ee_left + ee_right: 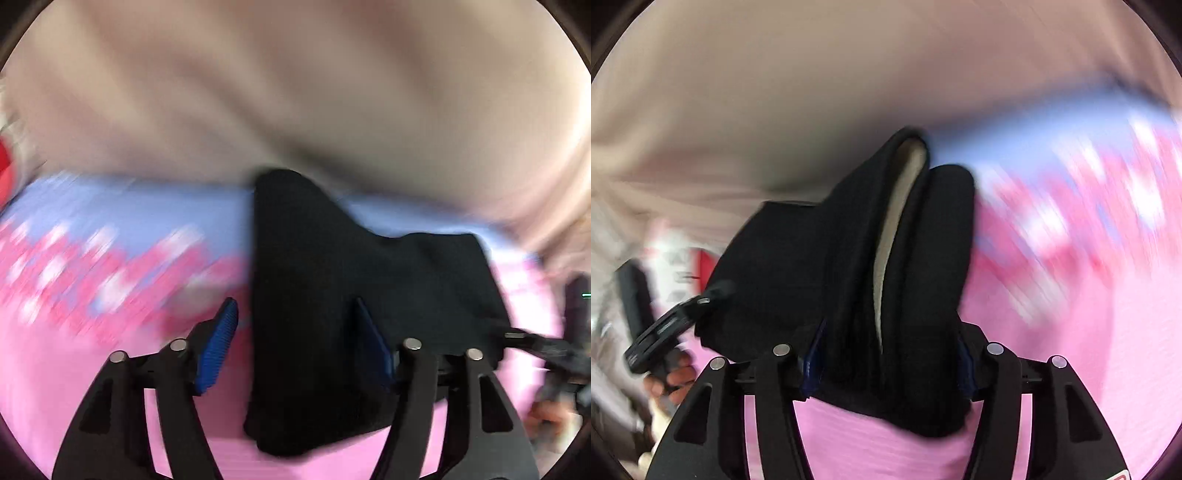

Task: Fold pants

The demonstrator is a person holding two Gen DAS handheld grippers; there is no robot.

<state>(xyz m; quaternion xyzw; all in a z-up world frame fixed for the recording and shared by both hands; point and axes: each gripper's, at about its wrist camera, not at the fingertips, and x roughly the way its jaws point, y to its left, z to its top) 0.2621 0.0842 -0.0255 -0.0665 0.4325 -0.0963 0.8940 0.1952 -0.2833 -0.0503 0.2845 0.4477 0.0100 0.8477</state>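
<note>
Right wrist: right gripper (886, 365) clamps black pants (798, 266) (bunched).

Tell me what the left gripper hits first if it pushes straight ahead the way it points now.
Most likely the folded black fabric pants: they already lie between the left gripper's open fingers and stretch ahead. Beyond them comes the pink and blue patterned sheet; blur leaves depth uncertain.

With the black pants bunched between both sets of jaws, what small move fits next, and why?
Probably open the right gripper wider and draw it back: the pants sit folded on the pink sheet, still filling its jaws, while the left gripper already shows a gap beside the fabric.
</note>
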